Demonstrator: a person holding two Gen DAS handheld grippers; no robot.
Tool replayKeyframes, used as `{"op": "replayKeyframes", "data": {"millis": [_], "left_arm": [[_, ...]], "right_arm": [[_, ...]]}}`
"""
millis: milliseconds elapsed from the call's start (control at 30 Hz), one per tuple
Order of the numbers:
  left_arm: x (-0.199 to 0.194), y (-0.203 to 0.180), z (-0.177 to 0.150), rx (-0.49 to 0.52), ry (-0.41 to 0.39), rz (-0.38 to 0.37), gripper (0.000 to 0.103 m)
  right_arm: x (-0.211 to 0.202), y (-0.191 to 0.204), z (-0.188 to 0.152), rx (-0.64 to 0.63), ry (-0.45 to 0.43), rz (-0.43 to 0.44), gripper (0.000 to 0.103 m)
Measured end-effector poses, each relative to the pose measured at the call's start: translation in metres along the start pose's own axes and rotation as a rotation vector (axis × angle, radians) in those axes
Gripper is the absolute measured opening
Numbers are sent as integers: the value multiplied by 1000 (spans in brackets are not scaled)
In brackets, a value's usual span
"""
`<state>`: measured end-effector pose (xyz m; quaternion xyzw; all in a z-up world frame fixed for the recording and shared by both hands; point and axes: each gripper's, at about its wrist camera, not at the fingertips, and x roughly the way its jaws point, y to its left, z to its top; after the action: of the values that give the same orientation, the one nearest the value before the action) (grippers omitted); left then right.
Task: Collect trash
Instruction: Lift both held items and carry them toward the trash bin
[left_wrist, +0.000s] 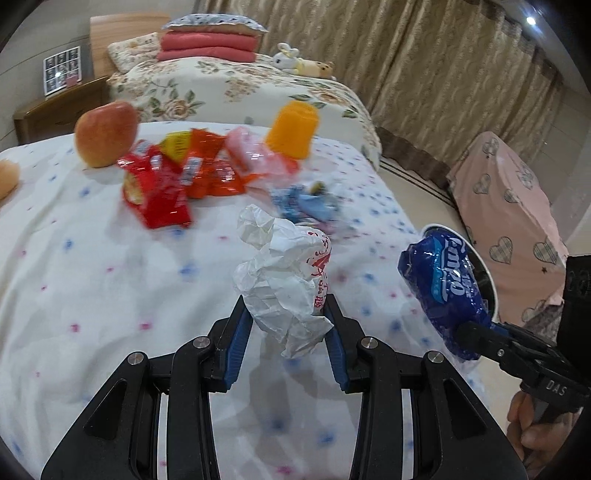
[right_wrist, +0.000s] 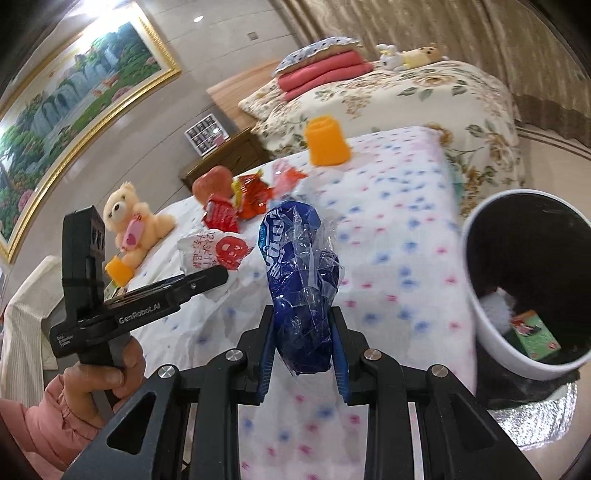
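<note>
- Currently mid-carry: both tools are loaded and the bin (right_wrist: 476, 321) is the target.
- Left tool (left_wrist: 288, 321) is clamped on a crumpled white paper bag (left_wrist: 284, 280) with red print, held clear above the worktop (left_wrist: 92, 277).
- Right tool (right_wrist: 303, 336) is clamped narrow on a crushed blue plastic wrapper (right_wrist: 301, 280); the wrapper sticks up past the pads.
- Bin sits just off the worktop's right edge, mouth tilted toward the right wrist camera; some trash is already inside, probably a tissue and a green carton, though it's dark in there.
- Step in hand, as I read it: transfer to the bin, drop not yet done.
- Next move calls for getting the blue wrapper over the rim before opening; then the same for the white bag.
- Remaining trash on the worktop: red and orange snack wrappers (left_wrist: 173, 181), a blue wrapper (left_wrist: 306, 203).
- Apple (left_wrist: 105, 133), orange cup (left_wrist: 293, 129), teddy bear (right_wrist: 127, 218) look like non-trash; leave them.
</note>
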<state>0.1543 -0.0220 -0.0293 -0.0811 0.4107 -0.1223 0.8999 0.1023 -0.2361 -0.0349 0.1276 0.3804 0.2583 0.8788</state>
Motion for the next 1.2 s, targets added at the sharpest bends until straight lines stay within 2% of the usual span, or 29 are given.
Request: {"op": "replayKeyframes", "data": {"millis": [300,1200], "left_arm": [[9,-39,1,60,18,-51,37],[36,-122,6,173,71,-167,37]], "right_arm": [[-21,-25,-5,48,-36,-40,28],[-70,-96,-9,177,-123,-160,28]]}}
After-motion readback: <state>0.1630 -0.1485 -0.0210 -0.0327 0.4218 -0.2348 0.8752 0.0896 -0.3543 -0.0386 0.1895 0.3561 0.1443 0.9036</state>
